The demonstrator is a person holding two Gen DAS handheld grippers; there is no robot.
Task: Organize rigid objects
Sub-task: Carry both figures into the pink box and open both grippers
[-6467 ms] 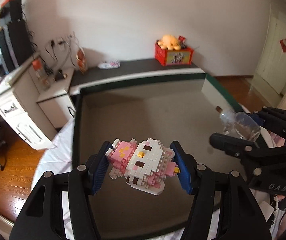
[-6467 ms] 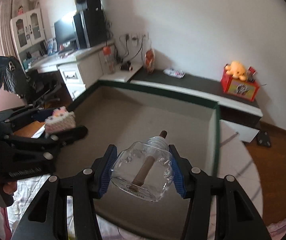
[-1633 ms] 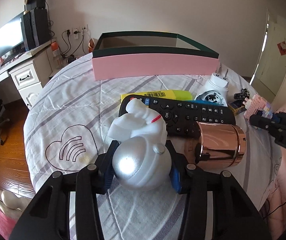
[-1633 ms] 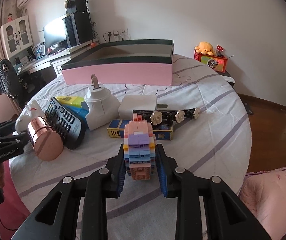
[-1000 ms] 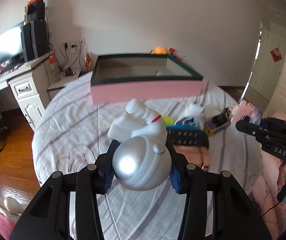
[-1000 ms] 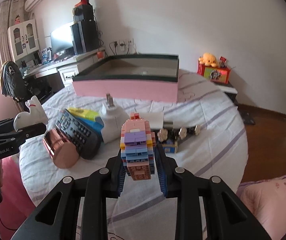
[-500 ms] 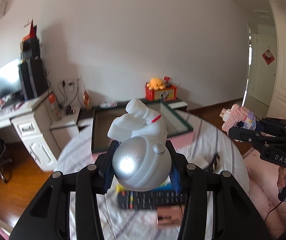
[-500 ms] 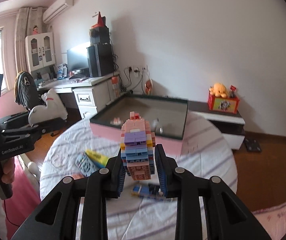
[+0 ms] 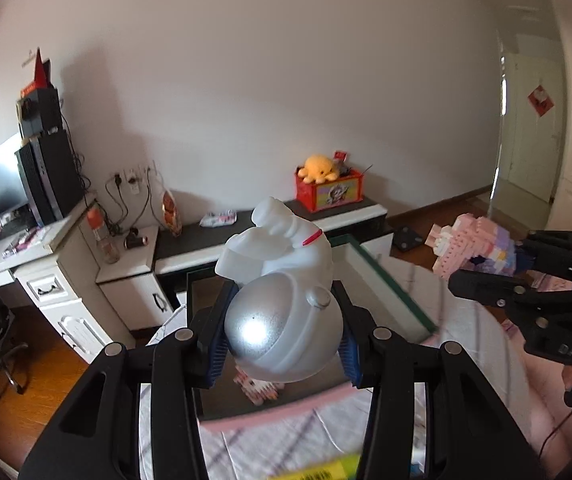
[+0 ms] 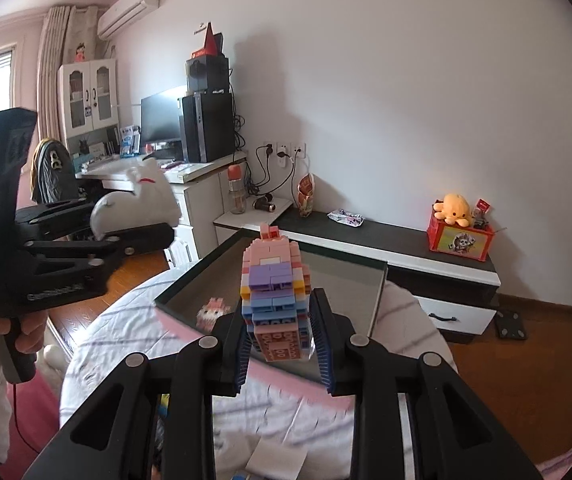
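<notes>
My left gripper [image 9: 282, 340] is shut on a white and silver astronaut figurine [image 9: 282, 300], held in the air over the near edge of the pink box [image 9: 270, 414] with a dark green rim. A pink and white brick kitten [image 9: 256, 390] lies inside that box. My right gripper [image 10: 282, 340] is shut on a pink, purple and blue brick figure [image 10: 274, 300], above the box's near wall [image 10: 282, 376]. In the left wrist view the right gripper [image 9: 522, 268] hangs at the right with the brick figure [image 9: 474, 246]. The right wrist view shows the left gripper [image 10: 142, 236] and the astronaut [image 10: 138, 204] at the left.
The box stands on a round table with a striped white cloth [image 10: 126, 324]. A yellow packet [image 9: 326, 470] lies at the bottom edge. Behind the table are a low black and white cabinet [image 10: 398, 248] with a red toy box [image 10: 460, 236] and a desk [image 9: 42, 280] with a monitor.
Both grippers have risen and moved forward toward the box with their objects still held. The box now lies right beneath them, and the cluttered tabletop has dropped out of view.
</notes>
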